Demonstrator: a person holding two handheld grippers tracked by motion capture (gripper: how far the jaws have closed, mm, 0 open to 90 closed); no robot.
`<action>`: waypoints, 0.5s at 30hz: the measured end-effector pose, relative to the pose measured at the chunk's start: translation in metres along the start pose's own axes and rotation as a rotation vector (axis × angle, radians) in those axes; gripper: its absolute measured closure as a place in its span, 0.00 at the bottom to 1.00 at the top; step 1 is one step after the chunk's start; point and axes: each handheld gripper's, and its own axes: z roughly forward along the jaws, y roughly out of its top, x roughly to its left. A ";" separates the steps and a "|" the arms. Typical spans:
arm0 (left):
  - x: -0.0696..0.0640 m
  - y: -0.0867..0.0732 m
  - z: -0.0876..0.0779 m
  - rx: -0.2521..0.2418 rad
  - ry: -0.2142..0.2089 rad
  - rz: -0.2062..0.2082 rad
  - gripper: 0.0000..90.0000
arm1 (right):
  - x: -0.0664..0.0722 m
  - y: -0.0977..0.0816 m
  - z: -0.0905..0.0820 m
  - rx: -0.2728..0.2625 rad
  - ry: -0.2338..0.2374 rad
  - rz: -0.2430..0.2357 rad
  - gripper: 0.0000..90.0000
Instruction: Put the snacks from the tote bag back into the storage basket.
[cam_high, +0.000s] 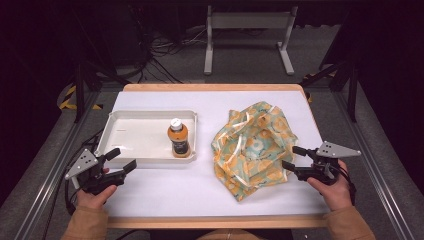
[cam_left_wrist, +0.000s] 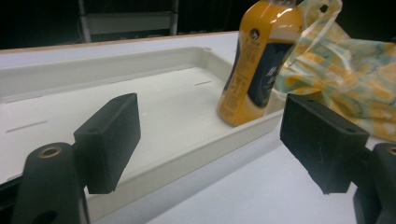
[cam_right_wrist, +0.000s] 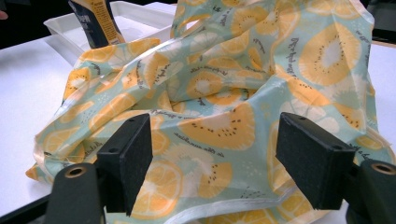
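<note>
An orange bottle (cam_high: 178, 139) with a white cap and dark label stands upright in the right end of a white tray (cam_high: 120, 124). A crumpled fruit-print bag (cam_high: 252, 147) lies on the table to the tray's right. My left gripper (cam_high: 121, 160) is open at the tray's front left corner, jaws pointing toward the tray. In the left gripper view the bottle (cam_left_wrist: 259, 60) stands past the tray's rim (cam_left_wrist: 187, 154). My right gripper (cam_high: 293, 157) is open, its jaws at the bag's right edge. The right gripper view has the bag (cam_right_wrist: 219, 93) close ahead between the jaws.
The white table top (cam_high: 165, 192) has a wooden edge. A metal stand (cam_high: 247, 22) and cables sit on the floor beyond the far edge. Dark frame rails run along both sides of the table.
</note>
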 end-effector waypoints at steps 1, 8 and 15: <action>0.001 -0.003 0.000 0.000 0.003 0.001 0.24 | 0.000 0.000 0.000 0.000 -0.001 0.000 0.31; -0.004 -0.012 0.004 0.016 0.000 0.048 0.24 | -0.002 -0.003 0.001 0.001 -0.004 -0.004 0.31; -0.007 -0.018 0.008 0.034 -0.011 0.058 0.24 | -0.003 -0.006 0.002 0.009 -0.008 -0.008 0.30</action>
